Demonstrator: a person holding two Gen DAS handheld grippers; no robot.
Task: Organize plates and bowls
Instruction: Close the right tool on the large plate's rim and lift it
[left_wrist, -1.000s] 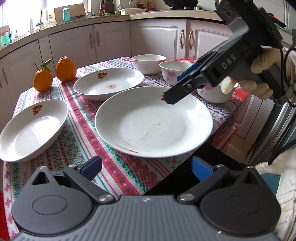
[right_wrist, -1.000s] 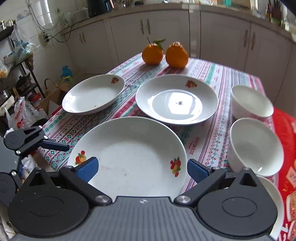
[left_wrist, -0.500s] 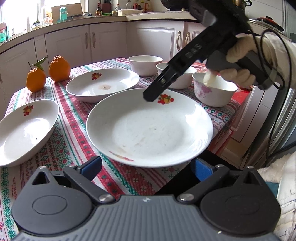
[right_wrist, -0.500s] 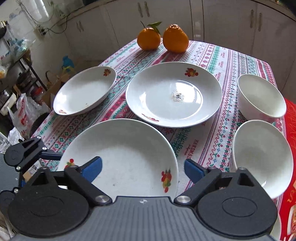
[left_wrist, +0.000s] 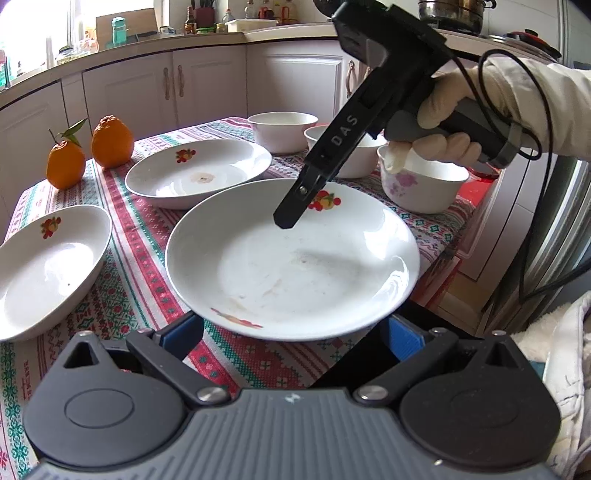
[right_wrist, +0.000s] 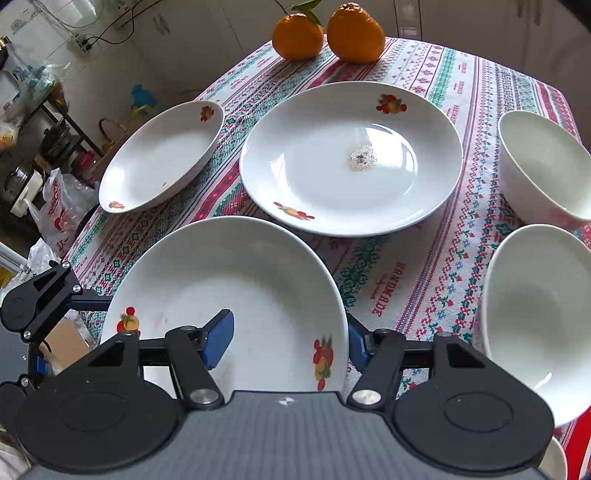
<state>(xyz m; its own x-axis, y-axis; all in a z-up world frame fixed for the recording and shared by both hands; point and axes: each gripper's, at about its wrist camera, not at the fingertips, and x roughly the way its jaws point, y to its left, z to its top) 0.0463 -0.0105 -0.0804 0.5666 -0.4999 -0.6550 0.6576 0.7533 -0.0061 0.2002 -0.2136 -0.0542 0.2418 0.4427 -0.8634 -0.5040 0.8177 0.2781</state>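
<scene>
Item one: our right gripper, fingers closing, straddles the near rim of the nearest plate, one blue pad inside the dish, the other outside; we cannot tell whether the pads press yet.

Item two: our left gripper, fingers wide and holding nothing, sits at the same plate's opposite rim.

Item three: beyond the right fingers on the clothed desk, a second plate and an oval dish; to their right, two white bowls; farthest off, two oranges.
</scene>
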